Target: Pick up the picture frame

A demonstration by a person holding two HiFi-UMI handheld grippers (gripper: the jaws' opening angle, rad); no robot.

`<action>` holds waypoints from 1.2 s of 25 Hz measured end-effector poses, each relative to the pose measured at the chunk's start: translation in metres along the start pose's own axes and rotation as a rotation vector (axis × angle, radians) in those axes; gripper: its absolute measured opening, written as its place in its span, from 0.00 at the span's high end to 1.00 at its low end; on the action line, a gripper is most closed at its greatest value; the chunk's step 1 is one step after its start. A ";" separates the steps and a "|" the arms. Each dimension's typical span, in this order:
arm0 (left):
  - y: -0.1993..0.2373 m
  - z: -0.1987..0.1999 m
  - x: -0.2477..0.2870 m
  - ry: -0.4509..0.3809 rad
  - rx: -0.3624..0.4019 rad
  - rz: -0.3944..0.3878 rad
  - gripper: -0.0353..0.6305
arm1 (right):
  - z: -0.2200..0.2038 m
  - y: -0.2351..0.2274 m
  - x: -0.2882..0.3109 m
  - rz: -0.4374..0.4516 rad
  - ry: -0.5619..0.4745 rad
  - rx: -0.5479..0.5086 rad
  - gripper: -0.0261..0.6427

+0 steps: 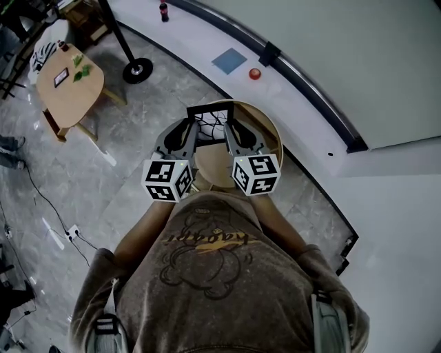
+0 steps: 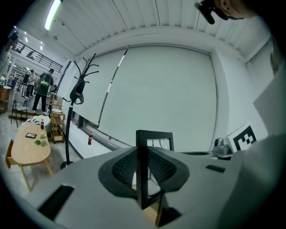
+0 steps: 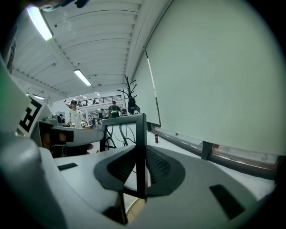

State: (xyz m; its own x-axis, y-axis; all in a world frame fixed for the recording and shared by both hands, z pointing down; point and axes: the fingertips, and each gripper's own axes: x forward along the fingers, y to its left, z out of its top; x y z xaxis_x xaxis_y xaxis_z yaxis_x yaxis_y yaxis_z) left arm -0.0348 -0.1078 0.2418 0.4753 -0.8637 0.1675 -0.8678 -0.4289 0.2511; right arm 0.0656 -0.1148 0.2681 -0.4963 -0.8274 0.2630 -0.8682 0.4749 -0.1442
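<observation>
A black picture frame point(image 1: 210, 116) with a line drawing in it hangs upright above a round wooden table point(image 1: 273, 131). My left gripper point(image 1: 192, 125) is shut on the frame's left side bar and my right gripper point(image 1: 229, 127) on its right side bar. In the left gripper view the frame's edge point(image 2: 142, 188) stands pinched between the dark ribbed pads, with its top bar point(image 2: 154, 133) above them. The right gripper view shows the same pinch on the frame point(image 3: 141, 134), and the other gripper point(image 3: 58, 134) across from it.
A small wooden side table point(image 1: 69, 84) with a few items stands at the far left. Beside it is a coat stand base point(image 1: 138, 70). A white curved ledge point(image 1: 207, 41) carries a bottle point(image 1: 163, 10), a blue square point(image 1: 229, 61) and a red object point(image 1: 255, 74). Cables lie on the floor.
</observation>
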 end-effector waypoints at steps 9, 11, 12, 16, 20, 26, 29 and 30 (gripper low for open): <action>-0.003 0.001 0.001 0.004 0.005 0.007 0.82 | 0.001 -0.002 0.000 0.003 0.003 -0.004 0.84; -0.002 0.000 0.001 0.008 0.003 0.011 0.82 | 0.000 -0.002 0.001 0.006 0.006 -0.014 0.84; -0.002 -0.001 0.000 0.010 0.002 0.014 0.82 | -0.001 -0.001 0.000 0.008 0.008 -0.018 0.84; -0.004 -0.006 -0.001 0.014 -0.008 0.021 0.82 | -0.005 -0.002 -0.002 0.014 0.012 -0.013 0.84; -0.003 -0.007 -0.003 0.017 -0.009 0.026 0.82 | -0.007 0.000 -0.002 0.017 0.014 -0.004 0.84; -0.005 -0.010 -0.004 0.020 -0.013 0.034 0.82 | -0.010 -0.001 -0.004 0.020 0.017 0.005 0.84; -0.004 -0.010 -0.006 0.022 -0.013 0.039 0.82 | -0.010 0.001 -0.004 0.023 0.019 0.008 0.84; -0.004 -0.011 -0.007 0.022 -0.013 0.040 0.82 | -0.011 0.002 -0.005 0.025 0.019 0.009 0.84</action>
State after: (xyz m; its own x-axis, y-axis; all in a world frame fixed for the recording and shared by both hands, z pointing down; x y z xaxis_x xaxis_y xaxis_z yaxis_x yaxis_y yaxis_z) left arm -0.0331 -0.0972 0.2498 0.4434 -0.8740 0.1989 -0.8843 -0.3905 0.2559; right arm 0.0665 -0.1068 0.2771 -0.5177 -0.8093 0.2777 -0.8555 0.4926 -0.1594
